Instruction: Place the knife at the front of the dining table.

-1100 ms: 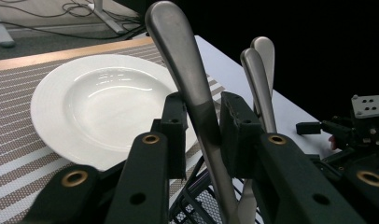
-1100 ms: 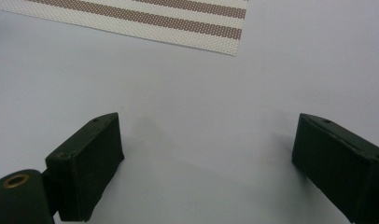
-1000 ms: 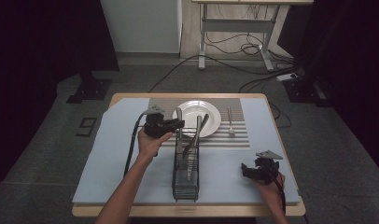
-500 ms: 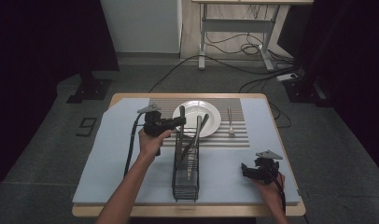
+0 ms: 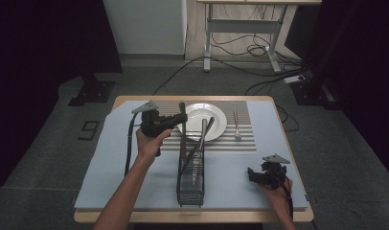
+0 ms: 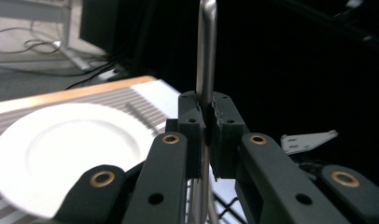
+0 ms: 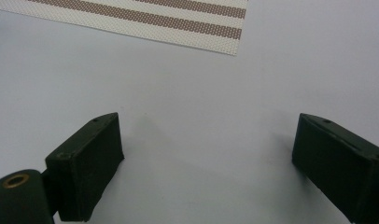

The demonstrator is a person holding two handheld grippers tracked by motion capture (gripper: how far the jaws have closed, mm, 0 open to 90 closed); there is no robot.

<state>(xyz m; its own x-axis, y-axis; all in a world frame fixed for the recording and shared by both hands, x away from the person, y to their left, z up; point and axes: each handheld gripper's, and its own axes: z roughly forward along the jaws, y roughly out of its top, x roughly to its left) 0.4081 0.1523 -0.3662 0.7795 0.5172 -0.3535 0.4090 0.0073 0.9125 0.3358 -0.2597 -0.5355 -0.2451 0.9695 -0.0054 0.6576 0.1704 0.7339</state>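
A: What is the left hand-held gripper (image 5: 179,118) doing?

B: Its jaws are pinching a thin metal utensil handle (image 6: 205,70). In the left gripper view the rod stands upright between the two pads, which have just been closing and now press on it from both sides. Which kind of utensil it is, I cannot tell.

A: And where is that handle on the tabletop (image 5: 135,103)?

B: In the high view it rises from the far end of the black wire rack (image 5: 190,179), which stands near the middle of the blue mat (image 5: 120,172). The gripper reaches in from the left, level with the top of the handle.

A: Anything else in the rack?

B: Other utensils (image 5: 203,136) lean in it, tilted toward the far side.

A: What lies beyond it?

B: A white plate (image 5: 216,120) on a striped placemat (image 5: 245,139), with a fork (image 5: 236,125) lying just right of the plate.

A: The right hand-held gripper (image 5: 259,175)?

B: It sits at the near right over the blue mat, well apart from the rack. Its jaws stand spread, with bare mat between them in the right gripper view, and the corner of the striped placemat is farther off.
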